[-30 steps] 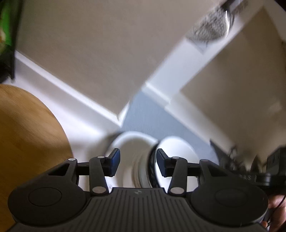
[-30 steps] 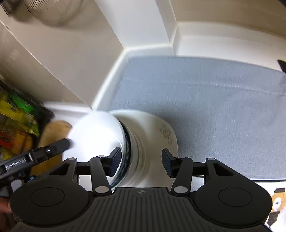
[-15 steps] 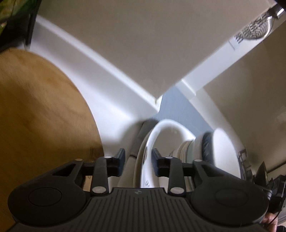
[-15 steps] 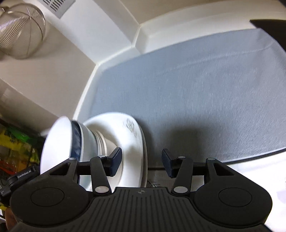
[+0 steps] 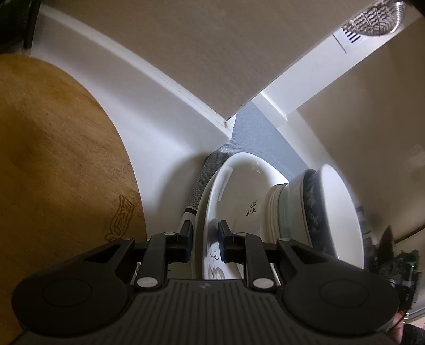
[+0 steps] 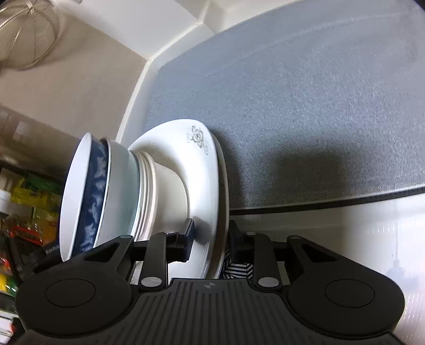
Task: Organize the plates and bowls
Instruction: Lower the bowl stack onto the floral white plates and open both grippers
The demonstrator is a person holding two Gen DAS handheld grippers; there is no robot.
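Low in both frames, your left hand-held gripper (image 5: 204, 242) and right hand-held gripper (image 6: 211, 238) are closing on opposite rims of the plates (image 6: 209, 169), over the grey mat (image 6: 305, 106). Nested bowls (image 6: 106, 191) ride on top: if either pinch slips, they could slide off.

Strainer (image 5: 377, 18) cropped by edge; packets (image 6: 24, 201) blurred.

Dark printed characters sit on the white bowl (image 5: 253, 208) in the left wrist view, possibly a maker's mark, too small to read. Nothing else is legible.

two plates (image 6: 212, 169), several bowls (image 6: 87, 191) (nested), one strainer (image 6: 24, 34)
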